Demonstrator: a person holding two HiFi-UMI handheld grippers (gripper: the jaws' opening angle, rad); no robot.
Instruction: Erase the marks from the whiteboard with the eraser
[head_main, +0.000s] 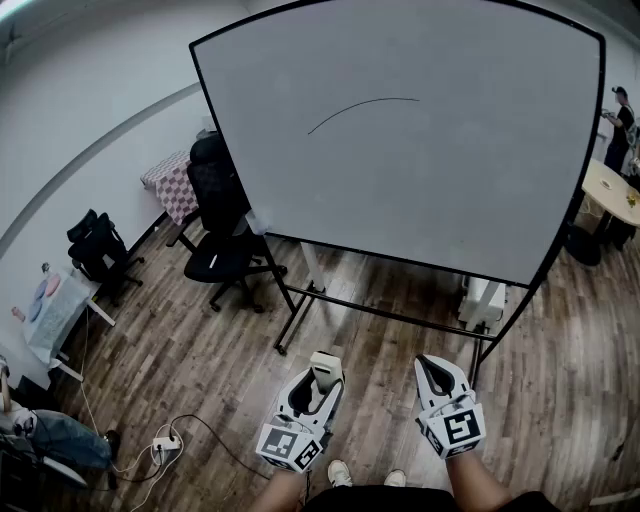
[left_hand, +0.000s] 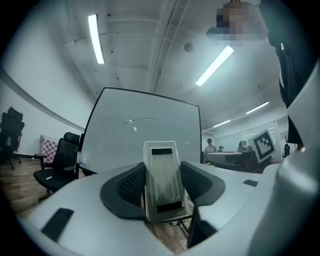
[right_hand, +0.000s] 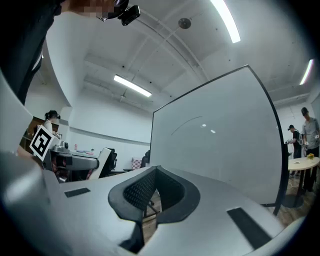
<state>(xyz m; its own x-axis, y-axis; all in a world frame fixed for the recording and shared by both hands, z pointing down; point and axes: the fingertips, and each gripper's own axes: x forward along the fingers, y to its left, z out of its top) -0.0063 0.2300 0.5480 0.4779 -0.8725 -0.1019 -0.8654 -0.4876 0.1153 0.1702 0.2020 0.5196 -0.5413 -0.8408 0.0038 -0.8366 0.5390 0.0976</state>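
Observation:
A large whiteboard on a black wheeled stand faces me, with one thin curved black mark near its top. My left gripper hangs low, well short of the board, shut on a white eraser. In the left gripper view the ribbed eraser stands upright between the jaws of that gripper, with the whiteboard and mark beyond. My right gripper is level with the left one, shut and empty. In the right gripper view its closed tips point toward the board and the mark.
A black office chair and a checkered table stand left of the board, with another chair by the wall. A power strip with cable lies on the wood floor. At the right are a round table and a person.

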